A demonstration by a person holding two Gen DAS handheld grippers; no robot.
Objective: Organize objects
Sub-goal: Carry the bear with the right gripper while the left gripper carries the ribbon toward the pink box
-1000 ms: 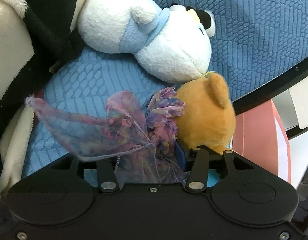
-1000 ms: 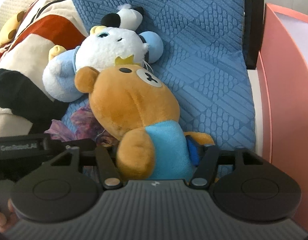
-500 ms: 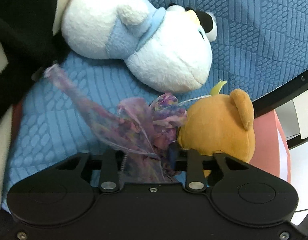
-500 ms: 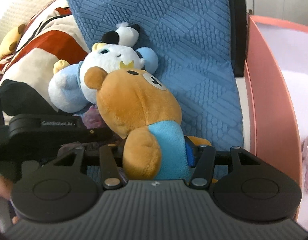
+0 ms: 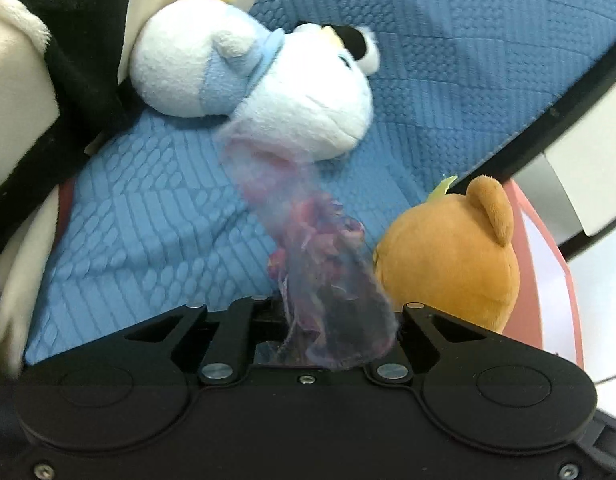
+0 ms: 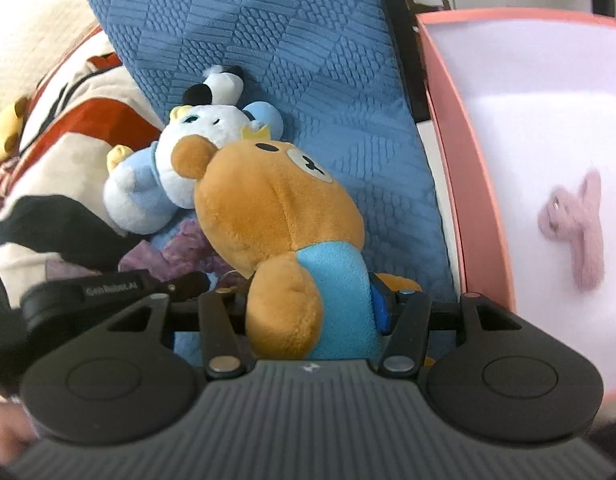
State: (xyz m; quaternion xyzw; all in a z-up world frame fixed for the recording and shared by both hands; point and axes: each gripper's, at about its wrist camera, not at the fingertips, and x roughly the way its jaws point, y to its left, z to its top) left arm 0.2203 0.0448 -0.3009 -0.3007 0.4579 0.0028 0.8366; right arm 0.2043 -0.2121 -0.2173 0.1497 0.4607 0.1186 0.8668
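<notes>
blue quilted cushion [image 6: 308,40] | right gripper [image 6: 308,320] clamps brown bear [image 6: 275,208] | left gripper [image 5: 308,320] pinches sheer purple pouch [image 5: 324,272]

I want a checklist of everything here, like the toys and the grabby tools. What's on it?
Surface: blue quilted cushion, toys lying on it.
Job's things: brown plush bear in a blue shirt, gripped at its body; sheer purple fabric pouch; white-and-blue plush toy on the cushion.
Clutter: small pink plush piece inside the pink storage box; cream, black and red blanket beside the cushion.
Grippers: left tool shut on the pouch; right tool shut on the bear.
Cables: nothing seen.
Surroundings: black frame edge behind the cushion.
</notes>
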